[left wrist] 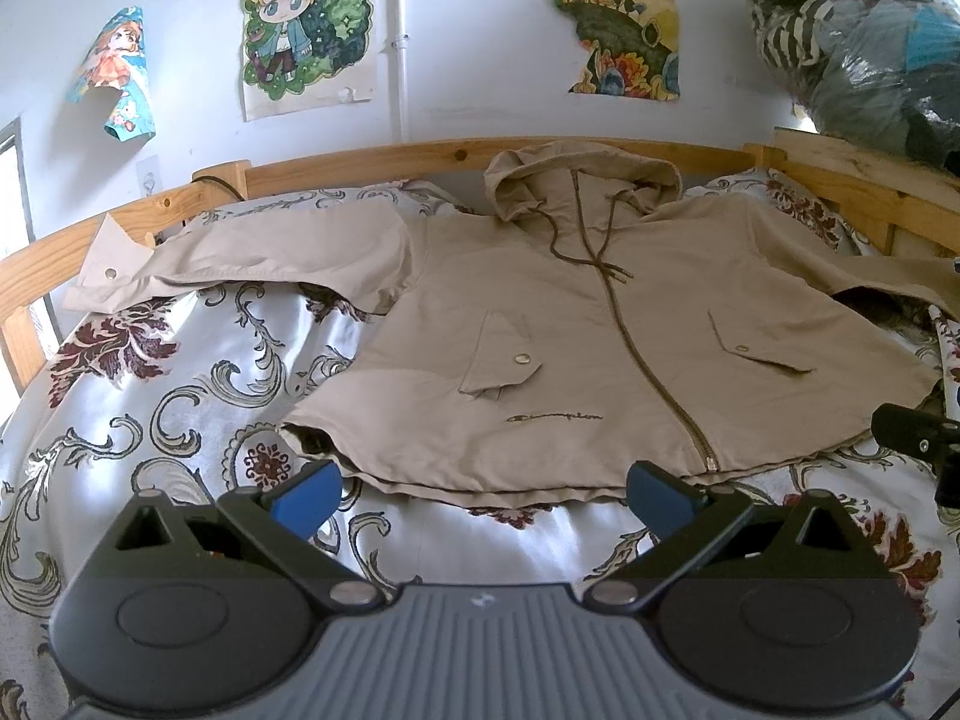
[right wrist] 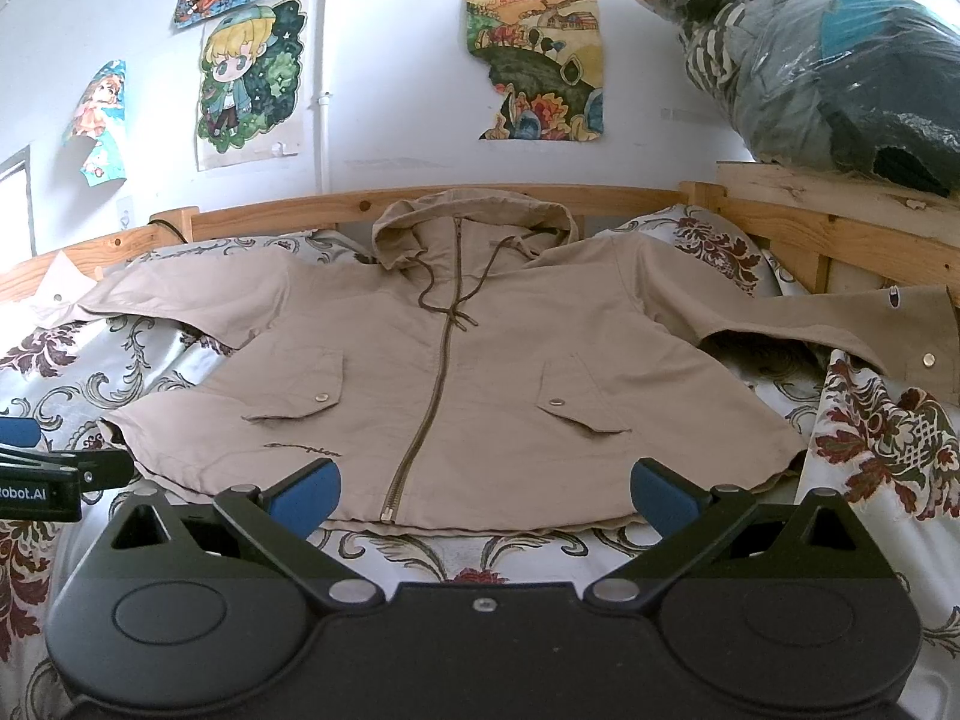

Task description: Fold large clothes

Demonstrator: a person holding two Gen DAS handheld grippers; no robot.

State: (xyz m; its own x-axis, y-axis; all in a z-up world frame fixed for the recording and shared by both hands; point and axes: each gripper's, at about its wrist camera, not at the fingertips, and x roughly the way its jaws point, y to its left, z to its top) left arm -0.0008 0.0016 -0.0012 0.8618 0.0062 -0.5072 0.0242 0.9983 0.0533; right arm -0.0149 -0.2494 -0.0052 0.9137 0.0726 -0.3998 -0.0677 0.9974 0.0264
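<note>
A beige hooded jacket (left wrist: 576, 324) lies face up and spread flat on a bed, over a floral bedspread (left wrist: 180, 408). It is zipped, with the hood (left wrist: 576, 180) against the wooden bed rail (left wrist: 360, 159) at the far side and the hem nearest the cameras. Both sleeves are stretched out sideways: the left sleeve (left wrist: 240, 252) runs toward the rail at the left, and the right sleeve (right wrist: 840, 318) reaches the right edge of the bed, its cuff draped over the bedding there.

The left gripper (left wrist: 480, 492) hangs just before the hem with its blue pads wide apart and nothing between them. The right gripper (right wrist: 480, 492) sits the same way, spread wide and empty, a little further right along the hem. Neither touches the cloth as far as the views show.

Judging by this layout, the folding has not started. No sleeve is turned in, no side is brought over, and the body shows no crease beyond small ripples near the pockets. What seems done is only the laying out and smoothing. Everything else is left: probably bringing each sleeve across the chest, folding the sides inward, tucking the hood down, then doubling hem to shoulders.

A clear bag of clothes (right wrist: 840, 60) sits on a wooden ledge at the upper right, well apart from the jacket.
</note>
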